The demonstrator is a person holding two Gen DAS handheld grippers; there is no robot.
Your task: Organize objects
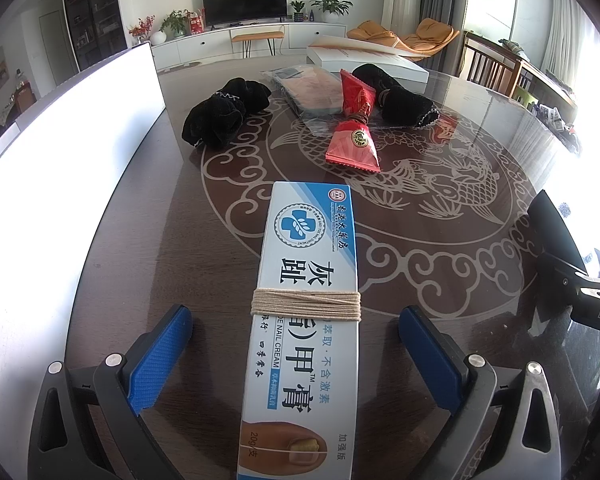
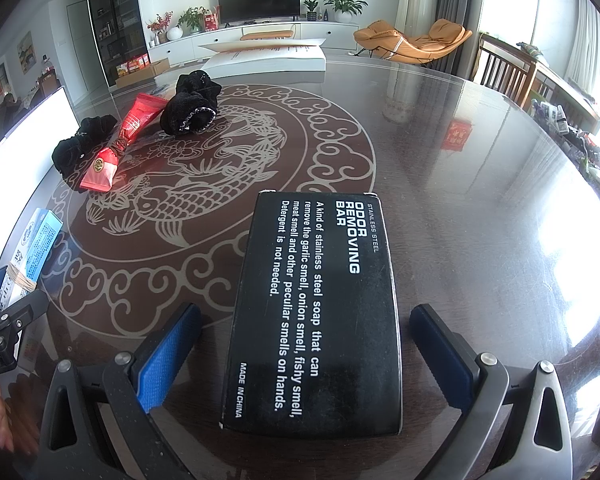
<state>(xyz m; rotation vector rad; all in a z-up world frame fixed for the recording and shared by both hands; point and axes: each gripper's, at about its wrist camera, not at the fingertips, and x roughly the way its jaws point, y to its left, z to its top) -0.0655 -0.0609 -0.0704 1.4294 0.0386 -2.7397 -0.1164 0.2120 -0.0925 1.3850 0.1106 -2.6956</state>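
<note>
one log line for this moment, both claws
left claw: open, astride nail cream box | right claw: open, astride black soap box | both boxes flat on table

Left gripper (image 1: 296, 344) open wide, blue pads (image 1: 160, 360) clear of nail cream box (image 1: 306, 280) lying lengthwise between them on glass-topped table (image 1: 440, 280). Beige string (image 1: 306, 304) wound round box middle. Beyond: red packet (image 1: 354, 144), two black scrunchies (image 1: 220, 114) (image 1: 400, 98), clear plastic bag (image 1: 312, 94), white box (image 1: 364, 58). Other gripper (image 1: 572, 276) at right edge.
</note>
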